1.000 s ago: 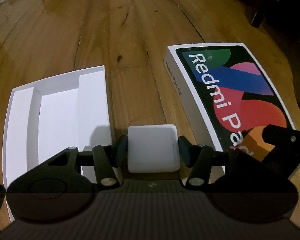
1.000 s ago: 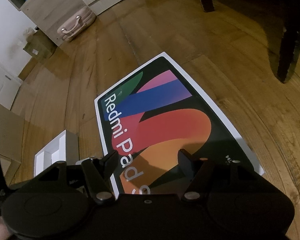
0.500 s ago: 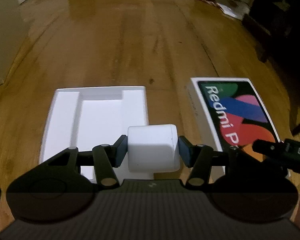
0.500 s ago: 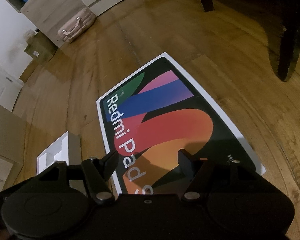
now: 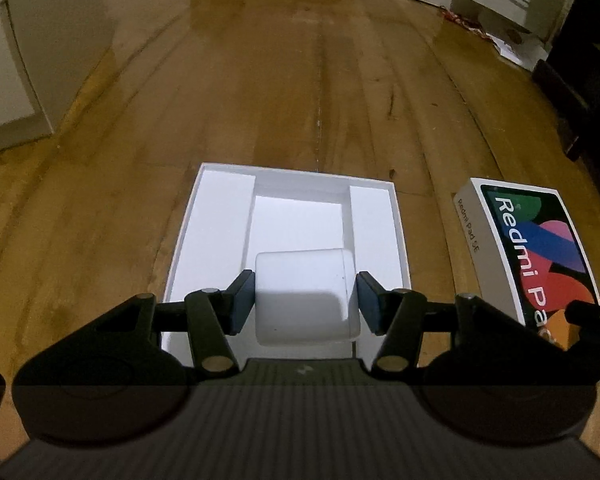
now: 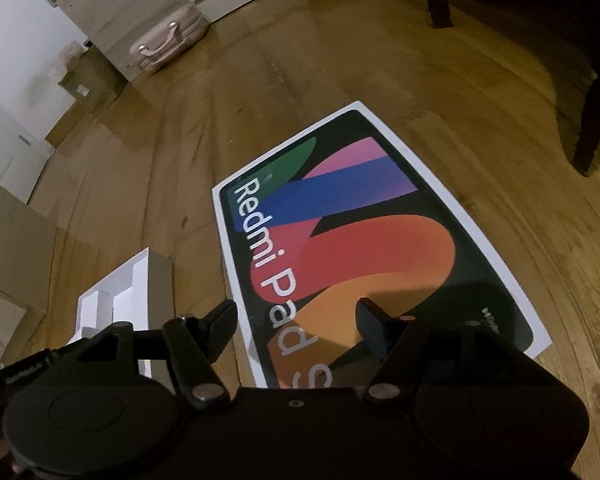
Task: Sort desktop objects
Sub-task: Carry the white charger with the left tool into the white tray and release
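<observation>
Two grippers were in view, one per hand. Left gripper (image 5: 306, 300): jaws pinched on a white charger block (image 5: 305, 296), one blue pad against each of its side faces; block held above the near end of the white box tray (image 5: 374, 216), over its sunken middle compartment. Whether the block touched the tray could not be told. Right gripper (image 6: 296, 320): jaws spread apart, holding nothing, poised above the near end of the tablet box lid (image 6: 360, 232), over the orange patch of its print. Lid: lying flat on the wooden floor (image 5: 300, 80), printed side up, lettered "Redmi Pad"; seen from the left wrist (image 5: 536, 248) it lay to the right of the tray, apart from it, with bare boards between. Tray: open, white inside, a raised ledge along each long side. Background: pink suitcase (image 6: 168, 40) against pale cabinets, far end of the floor.
</observation>
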`<state>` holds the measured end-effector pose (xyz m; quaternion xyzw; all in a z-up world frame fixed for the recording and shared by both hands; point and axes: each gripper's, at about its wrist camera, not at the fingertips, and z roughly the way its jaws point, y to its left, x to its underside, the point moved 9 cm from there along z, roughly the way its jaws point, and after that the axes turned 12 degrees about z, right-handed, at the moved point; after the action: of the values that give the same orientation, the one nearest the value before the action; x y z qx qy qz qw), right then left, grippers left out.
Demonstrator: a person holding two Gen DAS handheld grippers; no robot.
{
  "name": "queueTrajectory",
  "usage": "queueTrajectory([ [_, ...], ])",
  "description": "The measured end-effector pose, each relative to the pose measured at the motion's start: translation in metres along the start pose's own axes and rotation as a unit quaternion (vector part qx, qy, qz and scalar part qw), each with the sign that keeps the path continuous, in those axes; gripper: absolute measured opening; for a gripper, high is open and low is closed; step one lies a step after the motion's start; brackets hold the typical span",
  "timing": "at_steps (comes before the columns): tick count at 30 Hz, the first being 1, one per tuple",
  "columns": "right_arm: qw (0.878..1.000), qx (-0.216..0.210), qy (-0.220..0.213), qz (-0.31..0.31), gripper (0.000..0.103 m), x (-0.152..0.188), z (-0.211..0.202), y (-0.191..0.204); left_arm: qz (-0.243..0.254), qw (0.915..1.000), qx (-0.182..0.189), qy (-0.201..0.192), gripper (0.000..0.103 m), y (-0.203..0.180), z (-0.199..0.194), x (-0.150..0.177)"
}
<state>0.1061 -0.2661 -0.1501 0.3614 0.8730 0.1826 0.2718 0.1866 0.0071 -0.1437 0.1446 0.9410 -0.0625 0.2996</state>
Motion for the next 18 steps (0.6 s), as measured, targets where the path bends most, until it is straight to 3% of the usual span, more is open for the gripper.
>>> queueTrajectory([
  [12,1.000,0.009,0.012,-0.021,0.071,0.011,0.008,0.010,-0.002,0.9994,-0.007,0.035,0.054,0.004,0.023,0.020],
  [18,0.999,0.010,0.019,-0.032,0.071,0.016,0.013,0.015,-0.011,0.9998,-0.007,0.016,0.062,0.011,0.000,0.013],
])
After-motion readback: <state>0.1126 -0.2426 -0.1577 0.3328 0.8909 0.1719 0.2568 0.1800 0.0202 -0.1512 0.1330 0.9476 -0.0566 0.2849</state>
